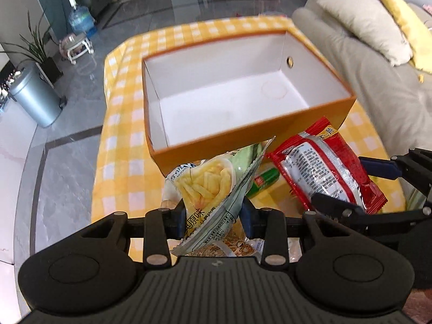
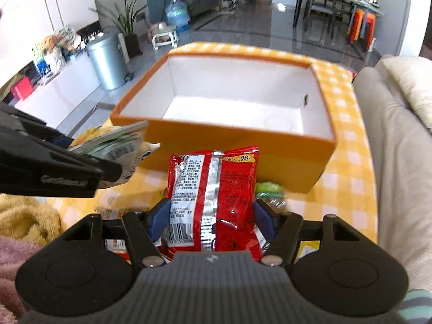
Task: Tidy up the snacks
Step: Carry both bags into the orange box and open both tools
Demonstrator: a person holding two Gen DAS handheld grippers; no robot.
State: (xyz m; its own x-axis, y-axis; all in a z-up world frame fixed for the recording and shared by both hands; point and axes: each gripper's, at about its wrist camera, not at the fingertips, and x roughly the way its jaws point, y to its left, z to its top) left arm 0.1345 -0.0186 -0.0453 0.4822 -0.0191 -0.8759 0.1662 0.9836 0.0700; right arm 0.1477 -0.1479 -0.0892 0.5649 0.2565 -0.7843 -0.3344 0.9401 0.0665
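Snacks [image 1: 213, 189] above yellow checked tablecloth [image 1: 121, 145], grey tiled floor [image 1: 67, 167] beyond.

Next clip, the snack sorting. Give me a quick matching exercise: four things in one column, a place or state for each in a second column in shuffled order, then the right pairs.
Things:
1. fries packet
2. red packet
3. orange box
4. green snack

Places or states:
A. lying on the checked cloth, by the box's near wall
B. open-topped, nothing inside
C. clamped in the left gripper
D. clamped in the right gripper

Pairs: 1-C, 2-D, 3-B, 4-A
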